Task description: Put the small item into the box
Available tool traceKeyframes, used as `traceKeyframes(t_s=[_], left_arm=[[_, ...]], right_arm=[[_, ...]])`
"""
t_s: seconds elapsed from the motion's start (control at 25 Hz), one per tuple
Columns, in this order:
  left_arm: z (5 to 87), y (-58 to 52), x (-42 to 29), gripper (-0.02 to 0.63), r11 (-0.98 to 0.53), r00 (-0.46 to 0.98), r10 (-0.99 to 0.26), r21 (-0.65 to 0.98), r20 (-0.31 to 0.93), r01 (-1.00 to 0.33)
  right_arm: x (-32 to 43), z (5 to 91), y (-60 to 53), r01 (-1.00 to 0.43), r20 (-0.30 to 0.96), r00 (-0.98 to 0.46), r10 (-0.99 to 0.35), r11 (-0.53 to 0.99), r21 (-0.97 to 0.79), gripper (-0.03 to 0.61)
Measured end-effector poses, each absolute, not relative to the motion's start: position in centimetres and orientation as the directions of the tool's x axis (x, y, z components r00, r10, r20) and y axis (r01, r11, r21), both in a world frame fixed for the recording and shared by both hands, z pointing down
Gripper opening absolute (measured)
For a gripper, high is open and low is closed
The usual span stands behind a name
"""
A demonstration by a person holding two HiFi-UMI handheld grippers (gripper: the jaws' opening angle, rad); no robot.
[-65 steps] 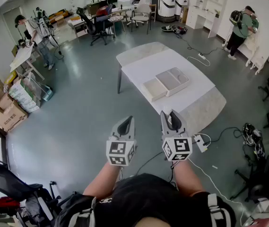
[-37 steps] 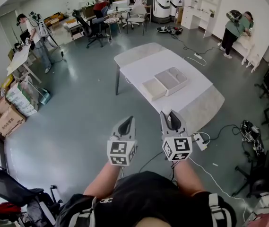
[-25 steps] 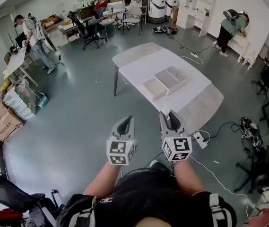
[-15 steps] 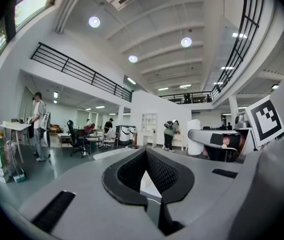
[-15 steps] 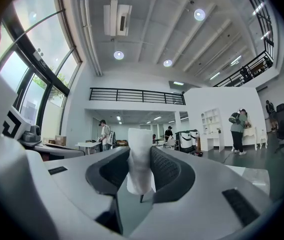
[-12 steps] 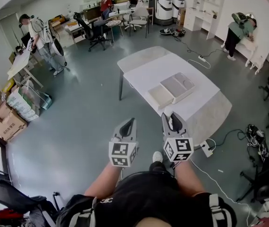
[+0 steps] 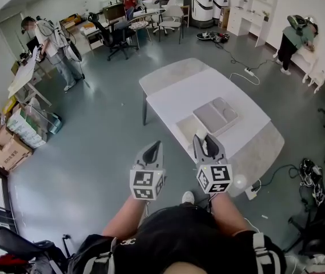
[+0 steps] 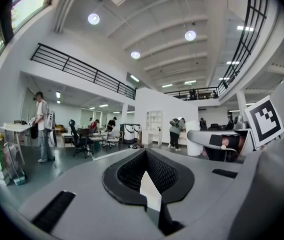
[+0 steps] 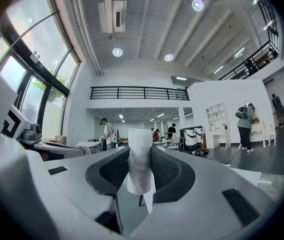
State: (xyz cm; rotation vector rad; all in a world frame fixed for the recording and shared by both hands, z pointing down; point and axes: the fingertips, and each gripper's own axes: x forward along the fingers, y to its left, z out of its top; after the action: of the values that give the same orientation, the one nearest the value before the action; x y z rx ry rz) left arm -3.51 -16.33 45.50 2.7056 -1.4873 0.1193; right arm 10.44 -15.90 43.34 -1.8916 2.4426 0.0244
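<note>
The right gripper (image 9: 141, 153) had its jaws clenched on the small item (image 9: 140, 170), a white, crumpled strip standing upright between them. The left gripper (image 8: 145, 156) was closed, empty. Both pointed forward, side by side, toward the table (image 7: 176, 90) bearing the box (image 7: 215, 115).

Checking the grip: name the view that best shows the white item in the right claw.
The right gripper view: the white item fills the middle, pinched between the right claw's jaws. The head view shows only a small pale speck there; the left gripper view doesn't show it.
</note>
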Motion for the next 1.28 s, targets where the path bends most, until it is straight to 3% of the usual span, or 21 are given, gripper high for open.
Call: traceKeyframes(t_s=[0.72, 1.28], left_arm=[[45.5, -30.6, 3.5, 0.012, -0.481, 0.48, -0.866, 0.026, 0.142, -0.876], [46.3, -36.8, 4.9, 0.012, -0.559, 0.556, -0.816, 0.028, 0.16, -0.828]], right_arm=[[17.2, 44.5, -30.1, -0.945, 0.029, -0.326, -0.945, 0.326, -0.016, 0.123], [18.1, 49.2, -34.2, -0.967, 0.134, -0.255, -0.958, 0.256, -0.006, 0.123]])
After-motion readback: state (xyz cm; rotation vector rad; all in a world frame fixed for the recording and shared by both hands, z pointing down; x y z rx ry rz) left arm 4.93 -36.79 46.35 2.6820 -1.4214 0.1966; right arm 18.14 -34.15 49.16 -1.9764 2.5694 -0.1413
